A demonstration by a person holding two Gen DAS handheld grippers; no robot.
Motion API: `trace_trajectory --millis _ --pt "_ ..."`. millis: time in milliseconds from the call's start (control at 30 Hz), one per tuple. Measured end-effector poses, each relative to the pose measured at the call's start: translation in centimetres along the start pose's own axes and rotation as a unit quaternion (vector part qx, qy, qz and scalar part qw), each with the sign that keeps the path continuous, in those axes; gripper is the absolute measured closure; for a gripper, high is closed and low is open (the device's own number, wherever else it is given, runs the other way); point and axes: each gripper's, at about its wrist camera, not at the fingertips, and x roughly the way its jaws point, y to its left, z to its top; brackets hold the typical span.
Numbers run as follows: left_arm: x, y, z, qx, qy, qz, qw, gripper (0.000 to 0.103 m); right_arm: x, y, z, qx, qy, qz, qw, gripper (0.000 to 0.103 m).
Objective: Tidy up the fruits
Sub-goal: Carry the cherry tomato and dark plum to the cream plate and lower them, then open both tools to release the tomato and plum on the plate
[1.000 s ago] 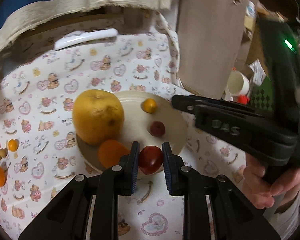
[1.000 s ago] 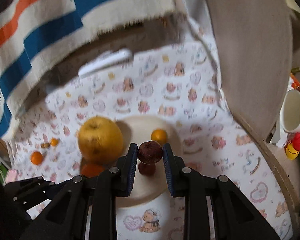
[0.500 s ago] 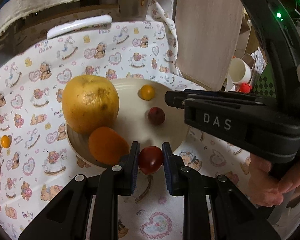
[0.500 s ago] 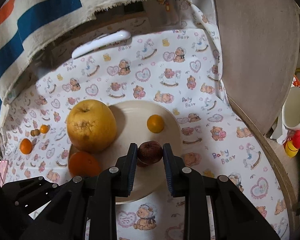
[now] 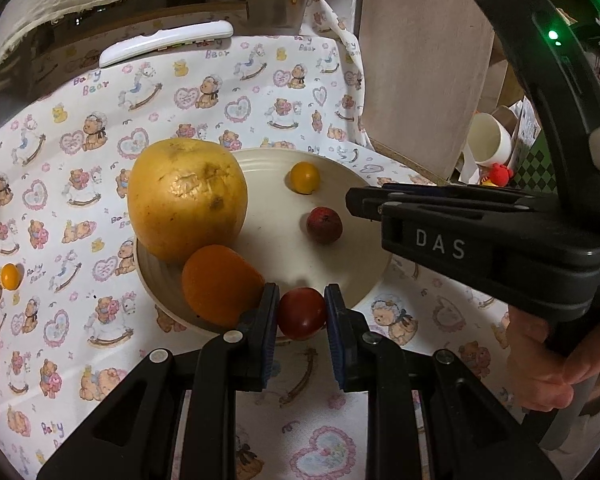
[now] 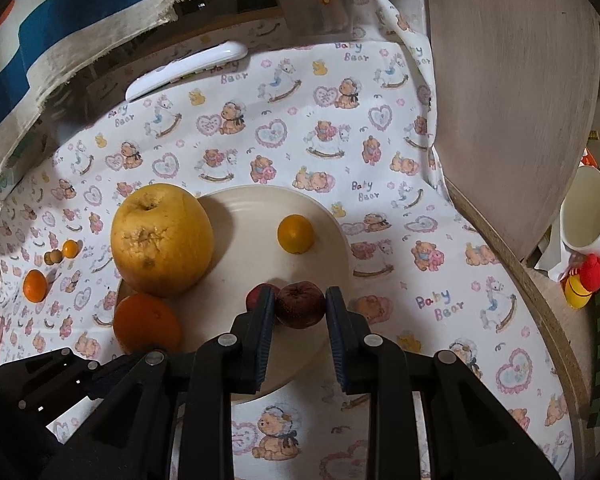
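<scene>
A cream plate (image 5: 360,280) on the bear-print cloth holds a big yellow fruit (image 5: 186,198), an orange (image 5: 220,284), a small yellow-orange fruit (image 5: 305,177) and a dark red fruit (image 5: 324,225). My left gripper (image 5: 301,296) is shut on a red tomato-like fruit (image 5: 301,318) at the plate's near rim. My right gripper (image 6: 300,294) is shut on a dark brownish-red fruit (image 6: 300,309) above the near part of the plate (image 6: 332,220). The left wrist view shows that gripper (image 5: 354,202) side-on, its fruit hidden. Several small orange and tan fruits (image 6: 35,286) lie on the cloth at left.
A white remote (image 6: 188,70) lies at the cloth's far edge under a hanging striped cloth (image 6: 60,20). A round wooden board (image 6: 512,92) stands at the right, with a white mug (image 6: 588,212) and a red-and-yellow toy (image 6: 584,280) beyond it. A hand (image 5: 540,360) holds the right gripper.
Both grips hold as before. The right gripper has tilted a little, so its fruit now hangs over the plate's near part. It looms larger in the left wrist view.
</scene>
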Motion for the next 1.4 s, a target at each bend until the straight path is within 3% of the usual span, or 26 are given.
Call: trace_trajectory --millis 433,800,1167,1333,1400 --pt "-0.3 -0.1 0.1 0.004 -0.001 0.006 1.0000 0.081 0.2 -0.1 -0.1 0.001 0.005 0.000 1.000 0.076" --pt "-1.8 -0.6 0.5 0.010 -0.019 0.017 0.9996 0.073 -0.5 -0.1 0.0 0.007 -0.009 0.017 1.000 0.076" --pt "-5.3 1.3 -0.3 0.009 -0.062 0.052 0.9967 0.072 -2.4 0.8 0.0 -0.011 -0.071 0.011 0.997 0.076" --pt "-6.7 3.0 -1.0 -0.017 -0.086 0.053 0.9948 0.064 -3.6 1.3 -0.1 -0.021 -0.110 0.019 0.994 0.076" --pt "-7.4 3.5 -1.4 -0.019 -0.103 0.065 0.9924 0.056 -4.0 1.6 -0.2 -0.025 -0.122 0.023 0.992 0.076"
